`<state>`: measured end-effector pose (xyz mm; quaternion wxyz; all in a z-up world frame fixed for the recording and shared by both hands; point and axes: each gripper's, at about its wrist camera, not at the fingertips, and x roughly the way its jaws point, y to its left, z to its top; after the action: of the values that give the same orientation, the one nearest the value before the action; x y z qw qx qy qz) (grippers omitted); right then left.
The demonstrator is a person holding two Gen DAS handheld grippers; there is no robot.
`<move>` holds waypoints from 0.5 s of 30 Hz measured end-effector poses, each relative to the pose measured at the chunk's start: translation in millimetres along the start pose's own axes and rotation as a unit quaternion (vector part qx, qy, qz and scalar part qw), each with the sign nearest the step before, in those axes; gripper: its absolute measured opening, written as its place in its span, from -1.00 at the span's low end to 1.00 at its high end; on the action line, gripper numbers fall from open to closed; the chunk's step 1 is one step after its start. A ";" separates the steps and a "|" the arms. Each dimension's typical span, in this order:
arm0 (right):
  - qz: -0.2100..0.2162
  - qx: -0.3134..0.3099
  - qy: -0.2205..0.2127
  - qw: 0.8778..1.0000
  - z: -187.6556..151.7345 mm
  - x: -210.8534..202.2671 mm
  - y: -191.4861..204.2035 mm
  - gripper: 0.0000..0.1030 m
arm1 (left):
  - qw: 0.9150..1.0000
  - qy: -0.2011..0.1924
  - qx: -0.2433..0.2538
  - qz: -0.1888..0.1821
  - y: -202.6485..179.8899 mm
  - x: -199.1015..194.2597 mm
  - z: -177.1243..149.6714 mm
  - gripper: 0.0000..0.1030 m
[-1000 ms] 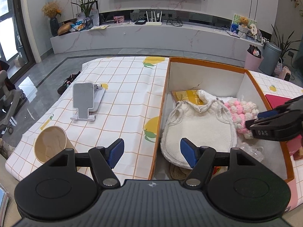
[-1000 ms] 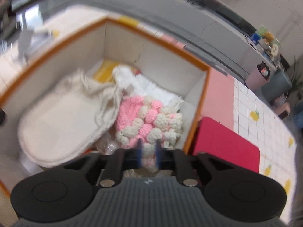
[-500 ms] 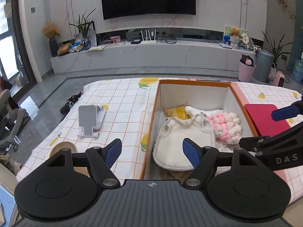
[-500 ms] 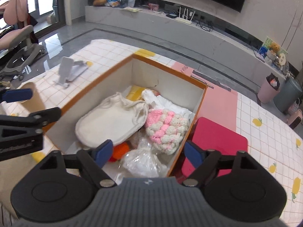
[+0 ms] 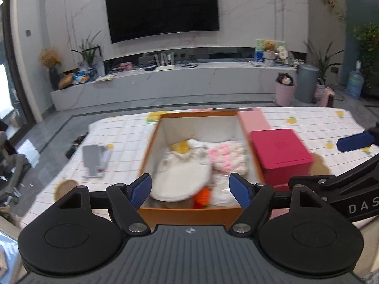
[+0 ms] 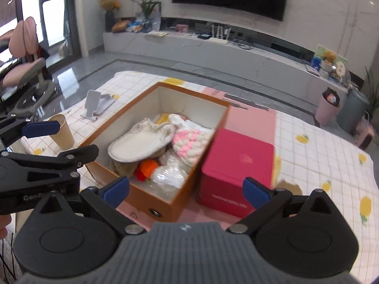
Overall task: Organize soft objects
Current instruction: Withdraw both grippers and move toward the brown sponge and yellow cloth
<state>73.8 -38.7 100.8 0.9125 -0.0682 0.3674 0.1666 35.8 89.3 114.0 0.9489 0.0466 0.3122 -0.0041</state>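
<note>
An orange box [image 5: 189, 213] [image 6: 151, 203] stands open-topped on the checked tablecloth. Inside lie a white fluffy bag [image 5: 180, 177] [image 6: 139, 144], a pink-and-white knitted piece [image 5: 227, 156] [image 6: 189, 142], an orange knitted item [image 5: 202, 195] [image 6: 148, 166] and a clear plastic bag [image 6: 169, 172]. My left gripper [image 5: 190, 188] hangs open in front of the box, above its near wall, holding nothing. My right gripper [image 6: 186, 190] is back from the box's near right corner, its jaws opening wide with nothing between them.
A red box [image 5: 279, 153] [image 6: 236, 163] stands against the orange box's right side on a pink mat. A paper cup [image 6: 61, 131] and a phone stand [image 6: 94, 104] sit on the cloth to the left. Behind the table is open floor.
Both grippers have pulled back and up from the box. The right gripper, nearly shut over the pink-and-white knit a second ago, has opened and left it in the box.
</note>
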 end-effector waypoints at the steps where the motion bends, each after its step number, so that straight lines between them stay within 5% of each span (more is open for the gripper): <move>1: -0.004 0.008 -0.005 1.000 -6.7 -5.1 -7.6 0.94 | 1.000 0.000 -0.002 -0.004 -6.1 -1.4 -1.5 0.70; 9: -0.071 0.066 -0.052 0.994 -65.9 -25.5 -72.0 0.94 | 0.999 -0.002 0.019 -0.032 -68.5 4.3 -18.9 0.71; 15: -0.080 0.099 -0.036 0.991 -99.0 -4.9 -117.4 0.94 | 0.998 0.008 -0.003 -0.060 -100.9 21.6 -30.8 0.71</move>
<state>47.9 -174.2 33.0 0.9378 -0.0001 0.3423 0.0583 31.2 -7.9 67.9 0.9444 0.0249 0.3224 -0.0600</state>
